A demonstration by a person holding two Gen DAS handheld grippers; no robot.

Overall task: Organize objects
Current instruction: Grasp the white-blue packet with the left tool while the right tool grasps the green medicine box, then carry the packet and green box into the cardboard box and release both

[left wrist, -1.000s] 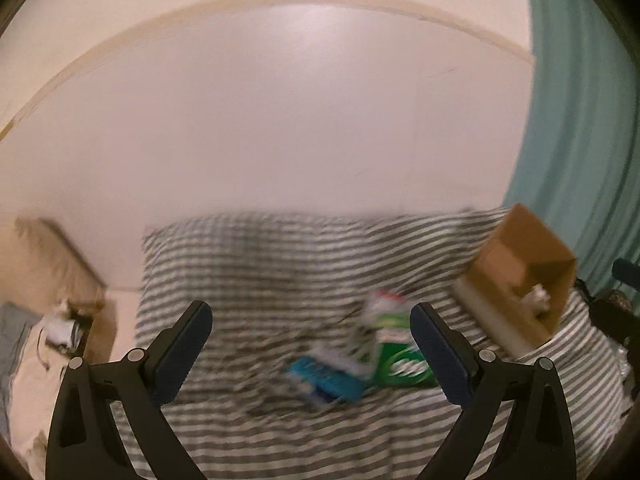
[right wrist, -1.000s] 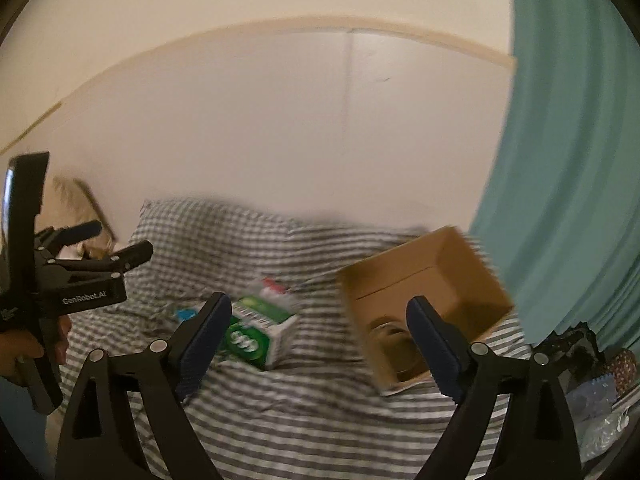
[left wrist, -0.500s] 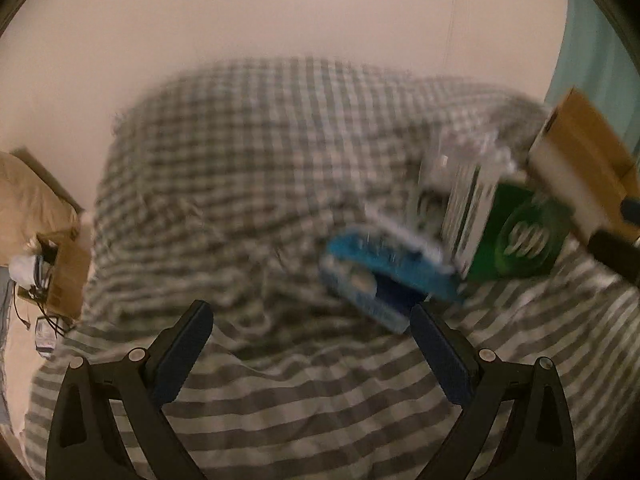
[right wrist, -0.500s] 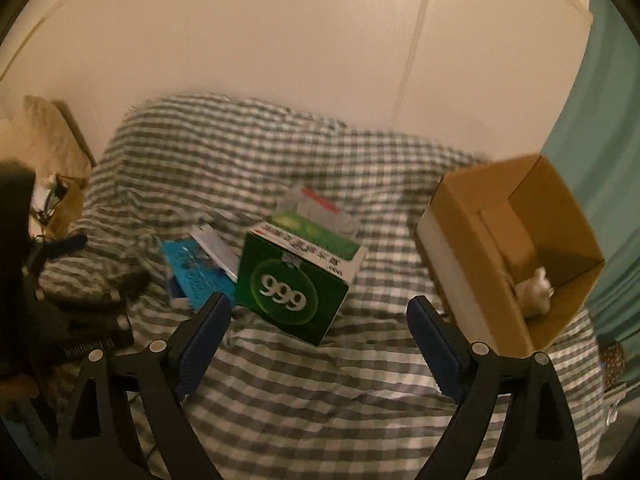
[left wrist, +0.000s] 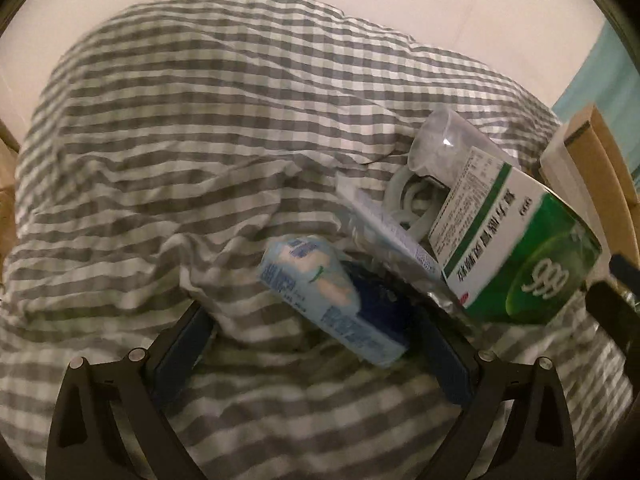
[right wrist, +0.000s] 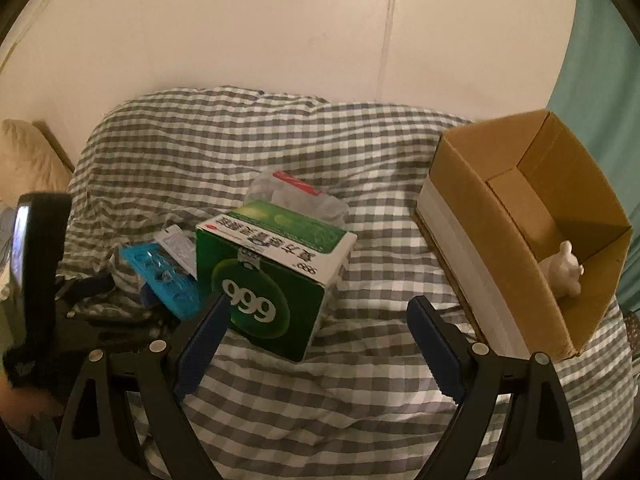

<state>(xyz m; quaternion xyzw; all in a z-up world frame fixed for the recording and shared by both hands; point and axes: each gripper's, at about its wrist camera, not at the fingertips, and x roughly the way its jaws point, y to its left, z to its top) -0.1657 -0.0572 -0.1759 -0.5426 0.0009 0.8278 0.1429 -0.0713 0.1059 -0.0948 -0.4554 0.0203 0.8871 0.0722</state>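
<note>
A green and white "999" box (right wrist: pixel 272 276) lies on the grey checked bedcover (right wrist: pixel 360 380); it also shows in the left wrist view (left wrist: pixel 520 256). A light blue packet (left wrist: pixel 332 300) lies left of it, also in the right wrist view (right wrist: pixel 164 276), with a flat foil sachet (left wrist: pixel 392 236) and a clear plastic bag (left wrist: pixel 444 148) beside it. An open cardboard box (right wrist: pixel 520 232) at the right holds a small white figure (right wrist: pixel 564 272). My left gripper (left wrist: pixel 316 348) is open, just short of the blue packet. My right gripper (right wrist: pixel 316 332) is open, just in front of the 999 box.
A white wall (right wrist: pixel 280 32) stands behind the bed. A teal curtain (right wrist: pixel 600 80) hangs at the right. A beige pillow (right wrist: pixel 24 160) lies at the far left. The cover (left wrist: pixel 160 160) is rumpled into folds. The left gripper's body (right wrist: pixel 44 280) shows at the left edge.
Both grippers have tilted down and moved in toward the bed. The objects now loom larger; the left one has closed in on the blue packet, the right on the 999 box.
</note>
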